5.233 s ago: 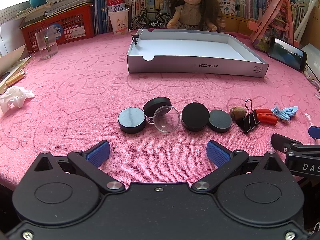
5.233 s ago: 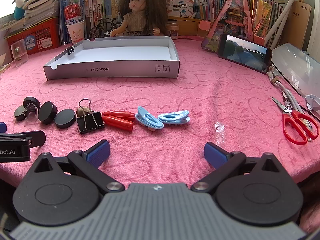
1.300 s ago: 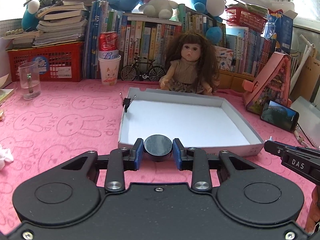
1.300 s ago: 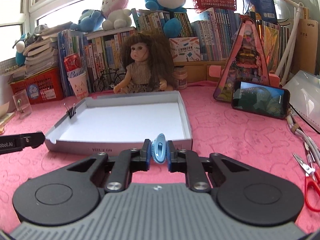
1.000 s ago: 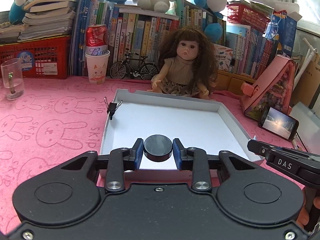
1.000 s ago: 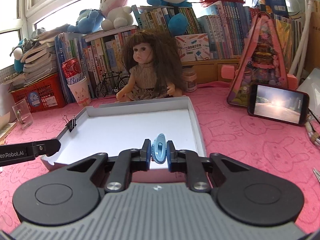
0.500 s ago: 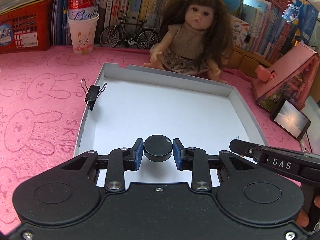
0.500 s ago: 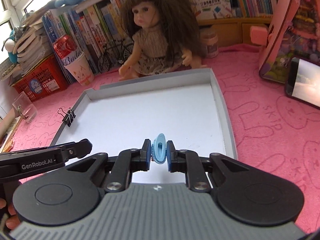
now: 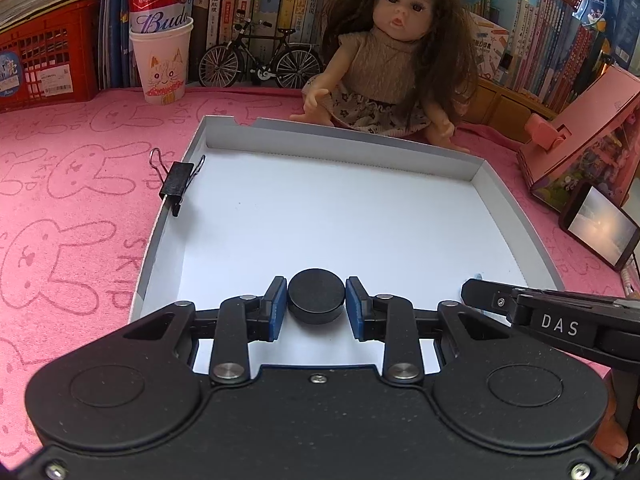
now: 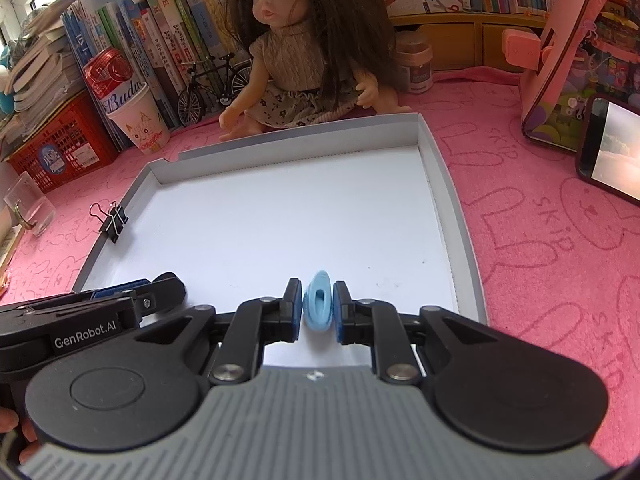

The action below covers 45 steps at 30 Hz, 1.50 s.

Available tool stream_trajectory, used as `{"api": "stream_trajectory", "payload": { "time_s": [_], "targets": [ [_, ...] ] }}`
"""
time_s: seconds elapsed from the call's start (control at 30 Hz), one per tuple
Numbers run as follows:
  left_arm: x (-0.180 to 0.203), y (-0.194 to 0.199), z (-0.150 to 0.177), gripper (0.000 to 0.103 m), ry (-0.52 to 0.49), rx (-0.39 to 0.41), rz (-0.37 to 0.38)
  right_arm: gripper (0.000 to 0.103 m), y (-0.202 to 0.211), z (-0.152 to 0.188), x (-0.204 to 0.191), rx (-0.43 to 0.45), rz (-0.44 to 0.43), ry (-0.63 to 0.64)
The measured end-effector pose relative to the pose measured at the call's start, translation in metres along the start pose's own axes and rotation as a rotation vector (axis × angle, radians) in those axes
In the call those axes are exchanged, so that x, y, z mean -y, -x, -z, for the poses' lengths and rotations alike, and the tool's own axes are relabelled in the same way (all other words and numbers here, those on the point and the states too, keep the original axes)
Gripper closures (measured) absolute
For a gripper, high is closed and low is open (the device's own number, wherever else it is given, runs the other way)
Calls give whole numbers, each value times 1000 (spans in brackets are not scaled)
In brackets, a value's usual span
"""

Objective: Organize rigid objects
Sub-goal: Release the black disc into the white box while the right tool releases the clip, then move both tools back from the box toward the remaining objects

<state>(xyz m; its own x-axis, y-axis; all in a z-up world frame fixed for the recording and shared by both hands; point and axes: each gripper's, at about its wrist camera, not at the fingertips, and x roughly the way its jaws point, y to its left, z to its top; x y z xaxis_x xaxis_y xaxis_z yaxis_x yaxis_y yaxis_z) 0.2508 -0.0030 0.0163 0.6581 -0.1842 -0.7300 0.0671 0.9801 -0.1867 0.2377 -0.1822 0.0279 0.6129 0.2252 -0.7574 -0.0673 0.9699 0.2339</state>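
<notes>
Both grippers grip (over tray [image 9: 504, 200]): disc [image 9: 316, 295], clip [image 10: 319, 305].

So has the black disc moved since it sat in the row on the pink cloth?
Yes. The black disc, in the left claw, is now over the white tray.

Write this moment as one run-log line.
left gripper: shut on black disc | right gripper: shut on blue clip | both over white tray | nothing released yet
</notes>
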Motion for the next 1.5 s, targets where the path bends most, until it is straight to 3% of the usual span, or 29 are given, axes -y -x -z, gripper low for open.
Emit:
{"api": "stream_trajectory", "payload": {
  "time_s": [0.23,0.3,0.37,0.43,0.5,0.57,0.87,1.23,1.5],
  "targets": [
    [0,3,1,70,1,7,-1,78,5,3,1,25,0,9],
    [0,8,2,55,-2,21,-13,76,10,4,0,41,0,19],
    [0,13,3,49,-14,40,-32,58,16,6,-1,60,-3,34],
    [0,20,5,42,-28,57,-38,55,23,9,-1,83,-6,50],
    [0,30,8,28,-34,82,-34,47,32,13,-3,108,-6,67],
    [0,39,12,24,-39,106,-25,38,42,18,-5,140,-4,90],
    [5,88,49,18,-88,185,10,20,90,55,-18,276,4,199],
    [8,134,109,15,-153,284,16,17,116,104,-21,344,6,210],
    [-2,145,144,15,-176,323,27,17,124,136,-25,355,17,251]
  ]
}}
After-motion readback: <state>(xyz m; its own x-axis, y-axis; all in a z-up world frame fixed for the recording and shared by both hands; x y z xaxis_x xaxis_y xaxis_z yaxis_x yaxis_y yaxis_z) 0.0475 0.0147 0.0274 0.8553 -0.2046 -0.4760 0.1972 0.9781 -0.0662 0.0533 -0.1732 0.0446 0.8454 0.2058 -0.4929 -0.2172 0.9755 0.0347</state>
